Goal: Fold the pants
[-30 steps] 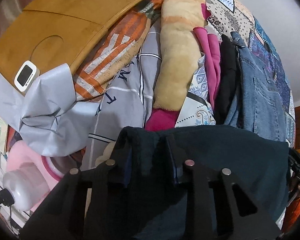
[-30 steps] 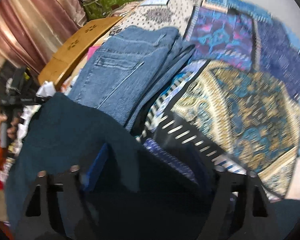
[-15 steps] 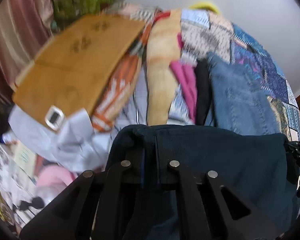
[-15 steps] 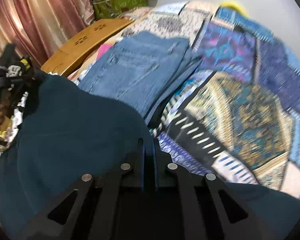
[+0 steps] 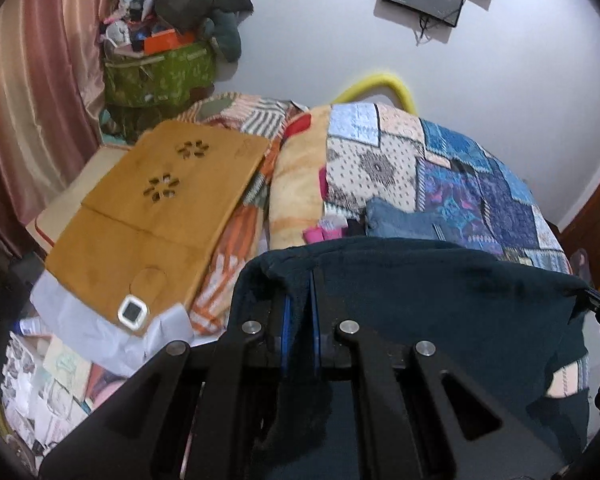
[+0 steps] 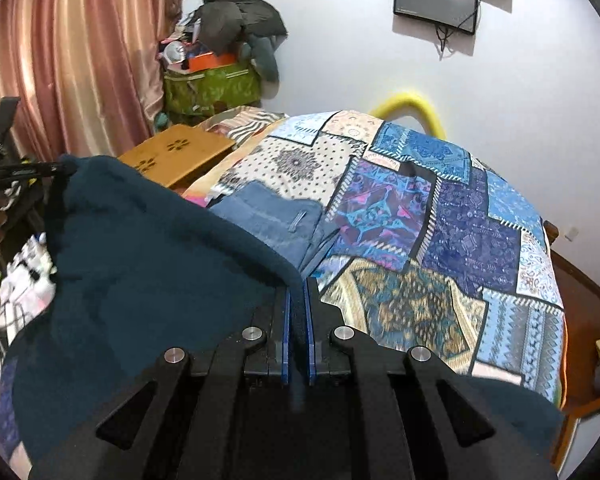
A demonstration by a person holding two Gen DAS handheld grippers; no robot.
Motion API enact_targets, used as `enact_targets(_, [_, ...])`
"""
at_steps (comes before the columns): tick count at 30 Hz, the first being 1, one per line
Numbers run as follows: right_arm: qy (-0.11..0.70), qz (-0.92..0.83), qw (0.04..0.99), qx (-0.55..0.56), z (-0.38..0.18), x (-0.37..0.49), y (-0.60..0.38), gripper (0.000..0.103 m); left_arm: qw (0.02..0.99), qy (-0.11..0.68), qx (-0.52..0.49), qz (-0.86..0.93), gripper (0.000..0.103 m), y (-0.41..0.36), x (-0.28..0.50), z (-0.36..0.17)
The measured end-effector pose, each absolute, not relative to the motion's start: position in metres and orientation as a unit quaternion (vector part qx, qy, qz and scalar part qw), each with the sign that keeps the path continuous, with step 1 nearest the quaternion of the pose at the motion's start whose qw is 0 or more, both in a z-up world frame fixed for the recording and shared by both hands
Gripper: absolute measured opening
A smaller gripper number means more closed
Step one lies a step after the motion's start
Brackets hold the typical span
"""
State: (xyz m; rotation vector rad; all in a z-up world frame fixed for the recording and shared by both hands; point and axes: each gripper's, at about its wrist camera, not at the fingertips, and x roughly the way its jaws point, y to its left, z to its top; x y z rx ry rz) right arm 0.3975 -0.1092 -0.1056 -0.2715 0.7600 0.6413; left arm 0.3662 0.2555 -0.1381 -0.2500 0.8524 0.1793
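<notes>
I have the pants [image 5: 440, 300], a dark teal fleecy pair, pinched in both grippers and held in the air above the bed [image 6: 440, 240]. My left gripper [image 5: 300, 312] is clenched on a bunched corner of the fabric, with cloth visible between its blue pads. My right gripper [image 6: 298, 308] is clenched on another edge of the same garment, cloth between its pads too. The fabric stretches between the two grips as a broad sheet and hangs down below them (its lower part is out of sight, so I cannot tell whether it is already doubled). On the patchwork quilt ahead lie folded jeans [image 6: 276, 220], just beside pink clothes [image 5: 324, 234]. A wooden lap tray [image 5: 148, 208] rests further left.

My judgement: the fold is at an early stage. The pants are picked up and spread, but not yet laid flat or creased. Still to do: lay them on the quilt, bring the legs together, fold them over.
</notes>
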Motion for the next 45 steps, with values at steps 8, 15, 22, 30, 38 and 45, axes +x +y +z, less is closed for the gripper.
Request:
enact_targets(8, [0.376, 0.317, 0.862, -0.124, -0.108, 0.325, -0.128, 0.005, 0.904, 0.408, -0.111, 0.065, 0.008, 0.239, 0.298, -0.141])
enact_targets(15, [0.381, 0.318, 0.863, -0.099, -0.114, 0.275, -0.136, 0.006, 0.914, 0.393, -0.071, 0.077, 0.009, 0.223, 0.246, -0.140])
enact_targets(22, [0.376, 0.321, 0.865, -0.082, -0.119, 0.233, -0.141, 0.006, 0.917, 0.384, -0.037, 0.103, 0.009, 0.210, 0.194, -0.149])
enact_targets(30, [0.393, 0.337, 0.852, -0.075, -0.139, 0.196, -0.136, 0.006, 0.901, 0.411, -0.073, 0.113, 0.009, 0.219, 0.157, -0.180])
enact_targets(38, [0.412, 0.333, 0.846, -0.057, -0.161, 0.177, -0.136, 0.006, 0.872, 0.460, -0.097, 0.135, 0.011, 0.225, 0.134, -0.222])
enact_targets(45, [0.425, 0.339, 0.839, -0.043, -0.161, 0.175, -0.140, 0.011, 0.853, 0.491, -0.098, 0.148, 0.011, 0.222, 0.123, -0.235])
